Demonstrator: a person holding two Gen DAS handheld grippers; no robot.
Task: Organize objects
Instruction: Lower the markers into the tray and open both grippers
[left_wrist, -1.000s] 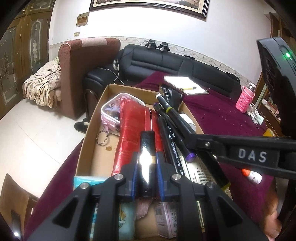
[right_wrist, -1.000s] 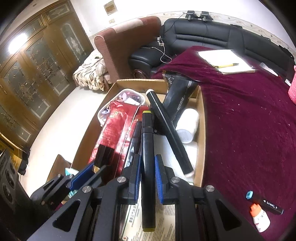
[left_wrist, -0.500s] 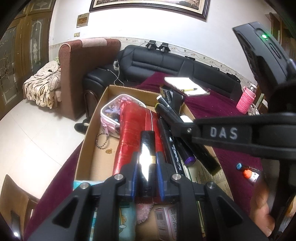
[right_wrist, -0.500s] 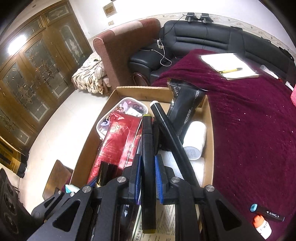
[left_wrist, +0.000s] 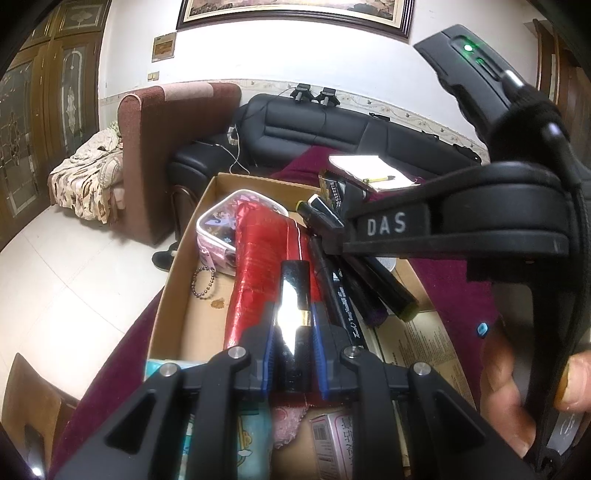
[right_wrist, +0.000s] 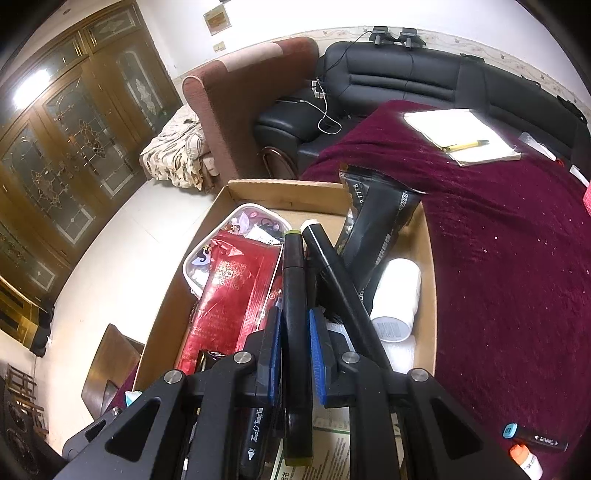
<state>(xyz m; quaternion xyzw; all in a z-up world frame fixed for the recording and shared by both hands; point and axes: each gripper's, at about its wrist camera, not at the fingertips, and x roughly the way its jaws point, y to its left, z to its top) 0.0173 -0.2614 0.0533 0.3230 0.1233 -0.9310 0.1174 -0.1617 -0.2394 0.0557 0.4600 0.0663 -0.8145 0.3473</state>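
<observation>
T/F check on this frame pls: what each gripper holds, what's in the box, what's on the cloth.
1. The left gripper is shut on a glossy black tube. True.
2. The right gripper is open and empty. False: it is shut on a black marker.
3. The white bottle lies inside the cardboard box. True.
4. The notepad on the maroon cloth has a red pen on it. False: the pen is yellow.

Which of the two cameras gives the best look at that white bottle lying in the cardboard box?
The right wrist view. There the white bottle lies in plain sight on its side against the cardboard box wall, beside a black pouch. In the left wrist view the right gripper hides nearly all of it.
</observation>
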